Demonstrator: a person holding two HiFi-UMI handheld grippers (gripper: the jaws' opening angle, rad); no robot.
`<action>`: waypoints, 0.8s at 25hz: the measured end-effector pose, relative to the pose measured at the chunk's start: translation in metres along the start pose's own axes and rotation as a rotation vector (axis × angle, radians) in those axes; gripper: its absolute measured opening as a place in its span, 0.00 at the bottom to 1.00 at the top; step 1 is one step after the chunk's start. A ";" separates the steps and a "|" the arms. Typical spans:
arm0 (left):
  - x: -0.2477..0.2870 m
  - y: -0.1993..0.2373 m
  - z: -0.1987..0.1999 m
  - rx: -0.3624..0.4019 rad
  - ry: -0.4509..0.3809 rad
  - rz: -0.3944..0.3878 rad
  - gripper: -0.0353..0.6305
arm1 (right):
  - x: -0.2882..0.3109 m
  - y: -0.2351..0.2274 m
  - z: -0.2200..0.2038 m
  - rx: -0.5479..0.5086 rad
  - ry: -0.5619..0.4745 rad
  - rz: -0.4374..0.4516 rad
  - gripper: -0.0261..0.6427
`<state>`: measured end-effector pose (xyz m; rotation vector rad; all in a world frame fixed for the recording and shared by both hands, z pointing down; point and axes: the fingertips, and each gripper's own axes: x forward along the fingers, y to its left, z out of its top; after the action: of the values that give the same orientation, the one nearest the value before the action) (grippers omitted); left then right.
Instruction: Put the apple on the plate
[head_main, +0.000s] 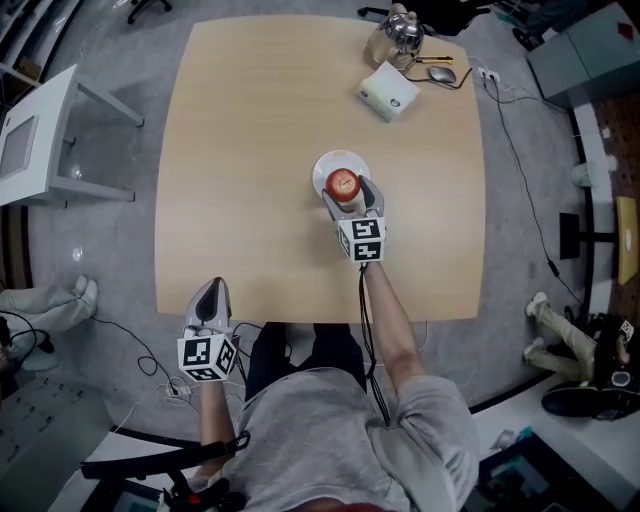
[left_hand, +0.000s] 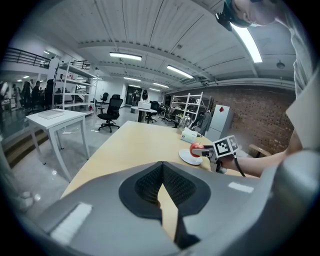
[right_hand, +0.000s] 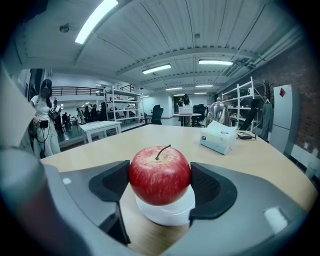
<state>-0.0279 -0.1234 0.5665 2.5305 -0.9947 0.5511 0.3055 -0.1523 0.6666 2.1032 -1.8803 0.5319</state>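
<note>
A red apple (head_main: 343, 183) sits between the pads of my right gripper (head_main: 346, 188), which is shut on it. The apple (right_hand: 160, 175) hangs just over a small white plate (right_hand: 166, 214), near the middle of the wooden table (head_main: 250, 150); only the plate's rim (head_main: 322, 168) shows past the apple. In the left gripper view the apple (left_hand: 196, 148) and plate (left_hand: 189, 159) appear at the far right. My left gripper (head_main: 211, 290) is at the table's near edge, far from them, with its jaws (left_hand: 162, 167) shut on nothing.
At the table's far right lie a white tissue box (head_main: 390, 92), a glass jar (head_main: 396, 34) and a mouse (head_main: 441, 73) with cables. A white side table (head_main: 40, 140) stands on the floor to the left.
</note>
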 end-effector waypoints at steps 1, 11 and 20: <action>0.002 -0.001 0.000 0.001 0.002 0.001 0.08 | 0.001 -0.002 -0.001 0.000 0.003 0.000 0.61; 0.017 -0.007 -0.004 0.003 0.029 0.016 0.08 | 0.020 -0.016 -0.014 0.006 0.023 0.013 0.61; 0.031 -0.011 -0.006 0.003 0.043 0.018 0.08 | 0.032 -0.023 -0.024 0.009 0.039 0.025 0.61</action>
<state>-0.0004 -0.1305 0.5842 2.5039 -1.0028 0.6100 0.3285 -0.1673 0.7032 2.0621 -1.8891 0.5838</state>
